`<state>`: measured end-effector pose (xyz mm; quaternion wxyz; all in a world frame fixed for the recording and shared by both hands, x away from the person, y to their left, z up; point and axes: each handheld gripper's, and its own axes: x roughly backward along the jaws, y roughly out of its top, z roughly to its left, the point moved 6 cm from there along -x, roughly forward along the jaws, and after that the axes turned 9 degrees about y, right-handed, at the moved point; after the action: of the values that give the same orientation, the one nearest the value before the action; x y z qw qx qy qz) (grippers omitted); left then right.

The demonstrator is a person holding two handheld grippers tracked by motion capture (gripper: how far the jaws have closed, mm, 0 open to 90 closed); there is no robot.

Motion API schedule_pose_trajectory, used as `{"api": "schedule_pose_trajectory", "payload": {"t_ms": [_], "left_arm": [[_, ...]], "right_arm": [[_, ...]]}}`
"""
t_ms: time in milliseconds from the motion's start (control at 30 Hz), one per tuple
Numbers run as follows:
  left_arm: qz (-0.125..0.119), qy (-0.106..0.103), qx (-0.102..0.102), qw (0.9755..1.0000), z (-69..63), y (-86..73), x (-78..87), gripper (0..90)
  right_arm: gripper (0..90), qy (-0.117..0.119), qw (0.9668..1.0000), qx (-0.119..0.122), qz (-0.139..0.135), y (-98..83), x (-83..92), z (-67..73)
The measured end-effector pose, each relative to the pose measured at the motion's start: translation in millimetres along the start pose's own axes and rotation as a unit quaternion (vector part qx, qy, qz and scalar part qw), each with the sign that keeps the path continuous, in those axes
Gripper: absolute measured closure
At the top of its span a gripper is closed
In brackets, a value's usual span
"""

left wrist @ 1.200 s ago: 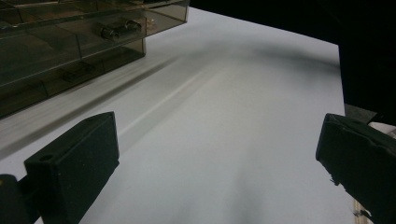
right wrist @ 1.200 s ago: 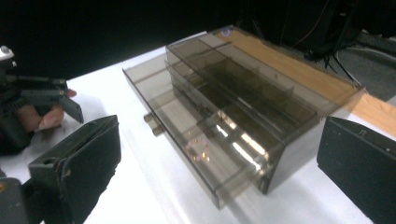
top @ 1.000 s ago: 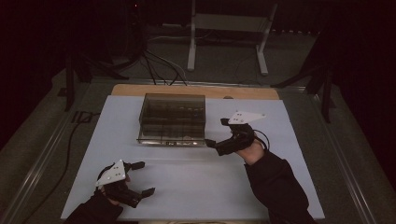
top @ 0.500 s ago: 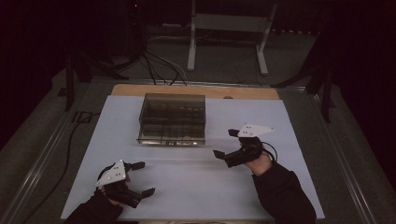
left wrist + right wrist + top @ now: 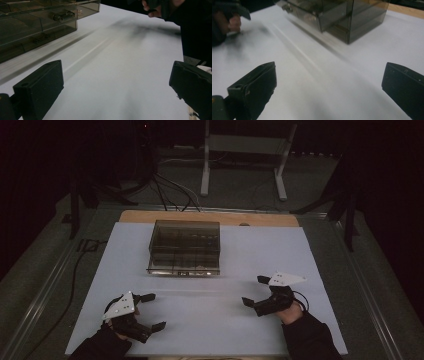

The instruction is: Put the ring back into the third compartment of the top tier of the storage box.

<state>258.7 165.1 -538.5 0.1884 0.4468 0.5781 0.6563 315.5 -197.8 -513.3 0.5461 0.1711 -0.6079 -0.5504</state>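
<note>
A smoky clear plastic drawer box (image 5: 185,247) stands on the white table (image 5: 210,320), at the middle toward the far side. It also appears in the left gripper view as the drawer box (image 5: 37,22) and in the right gripper view as the drawer box (image 5: 337,15). Small metal parts lie in its drawers. My left gripper (image 5: 152,311) rests open at the near left, nothing between its jaws. Over at the near right my right gripper (image 5: 255,291) is open and empty, well short of the box. Both point toward the table's middle.
A wooden strip (image 5: 210,218) edges the table's far side. Behind it stand a white metal stand (image 5: 245,150) and cables (image 5: 170,190) on the dark floor. A metal rail (image 5: 45,285) runs along the left.
My right gripper has pulled back from the box's right front corner toward the near right of the table. The left gripper has stayed where it was.
</note>
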Motion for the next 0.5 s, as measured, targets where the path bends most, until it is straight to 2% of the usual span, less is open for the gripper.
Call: {"api": "schedule_pose_trajectory", "payload": {"t_ms": [233, 367, 500], "left_arm": [[-0.001, 0.001, -0.001, 1.0, 0.3, 0.4, 0.4, 0.6], [0.0, 0.001, -0.003, 1.0, -0.1, 0.3, 0.5, 0.6], [0.0, 0.0, -0.001, 1.0, -0.5, 0.3, 0.4, 0.6]], "right_arm": [[0.0, 0.003, 1.0, 0.001, -0.008, -15.6, 11.2, 4.0], [0.0, -0.01, 0.9999, 0.008, -0.001, -25.6, 19.0, 6.2], [0.0, -0.022, 0.9997, 0.005, 0.008, -36.7, 27.1, 6.9]]}}
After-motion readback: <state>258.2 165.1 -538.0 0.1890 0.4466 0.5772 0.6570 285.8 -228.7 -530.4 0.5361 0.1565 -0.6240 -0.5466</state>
